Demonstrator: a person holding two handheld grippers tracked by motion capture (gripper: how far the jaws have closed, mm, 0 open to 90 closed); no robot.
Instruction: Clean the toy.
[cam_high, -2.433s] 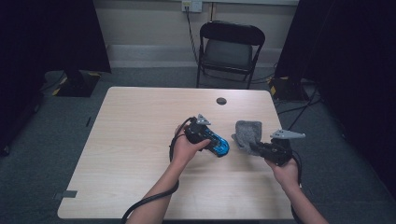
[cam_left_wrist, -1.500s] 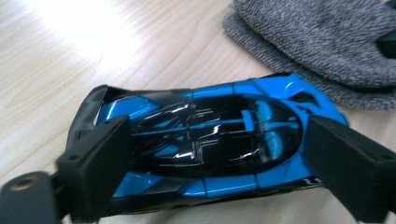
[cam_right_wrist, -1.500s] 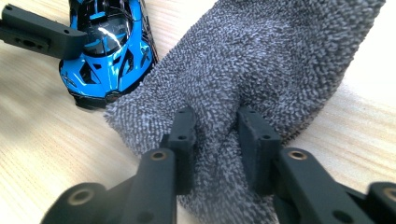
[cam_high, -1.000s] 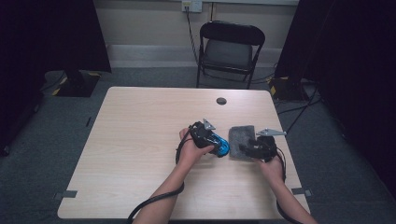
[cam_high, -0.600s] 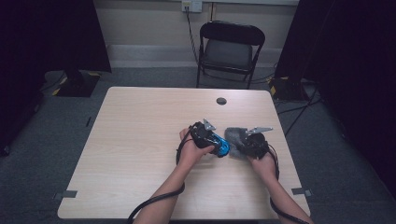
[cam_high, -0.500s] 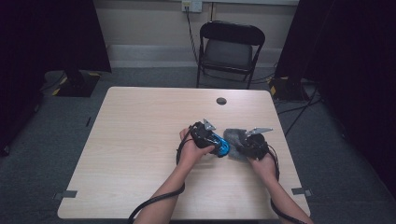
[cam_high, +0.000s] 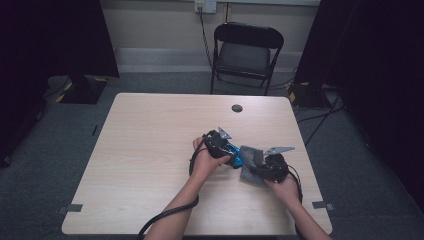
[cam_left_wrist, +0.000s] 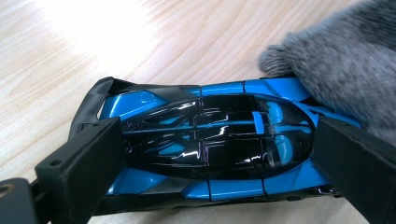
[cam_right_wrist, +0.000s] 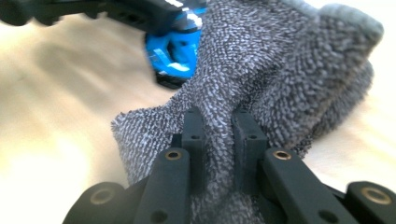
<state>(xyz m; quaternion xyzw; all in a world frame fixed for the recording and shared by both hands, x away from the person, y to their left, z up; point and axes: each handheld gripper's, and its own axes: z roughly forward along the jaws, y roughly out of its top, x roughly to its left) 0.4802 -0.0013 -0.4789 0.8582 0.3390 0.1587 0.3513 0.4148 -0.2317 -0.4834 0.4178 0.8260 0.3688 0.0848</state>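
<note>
Each black hand-held gripper (cam_high: 235, 156) carries a grey three-cornered plate (cam_high: 278, 149), brass-ringed screw holes and a trailing black cable (cam_high: 165, 217)

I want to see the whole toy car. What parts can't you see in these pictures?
- Toy car nose: left gripper view, grey cloth covers it.
- Car sides: left gripper jaws hide them.
- Car underside: rests on table.
- High view: car tiny, under the left hand.
</note>
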